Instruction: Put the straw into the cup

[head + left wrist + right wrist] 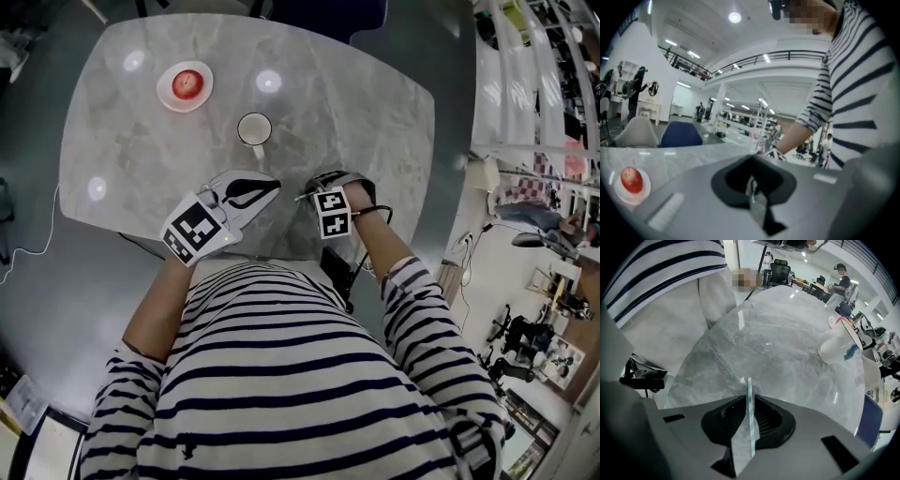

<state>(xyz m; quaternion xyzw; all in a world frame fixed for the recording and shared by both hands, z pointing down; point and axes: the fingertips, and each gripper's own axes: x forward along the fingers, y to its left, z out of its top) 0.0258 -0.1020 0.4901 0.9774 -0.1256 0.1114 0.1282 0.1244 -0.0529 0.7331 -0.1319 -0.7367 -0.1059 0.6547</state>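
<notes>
Two grippers are hanging over the near edge of a grey marble table (375, 103).

Right gripper (750, 397): it is pointing straight down at the tabletop. Its jaws are standing nearly together, with the pads pressing on both sides of the straw (750, 418). The straw is pale with green marks and is running along the line of the gap, with one end poking out past the jaw tips. From the head view, that end is sticking out to the left of the gripper. I cannot tell whether the straw is touching the table.

Left gripper (751, 161): it is pointing roughly level across the table. Its jaws are sitting drawn together and gripping nothing.

The cup (254, 128) is white and is standing upright further up the table, well apart from the straw. Beyond it to the left, a plate (204, 92) is carrying a red apple (187, 83).
</notes>
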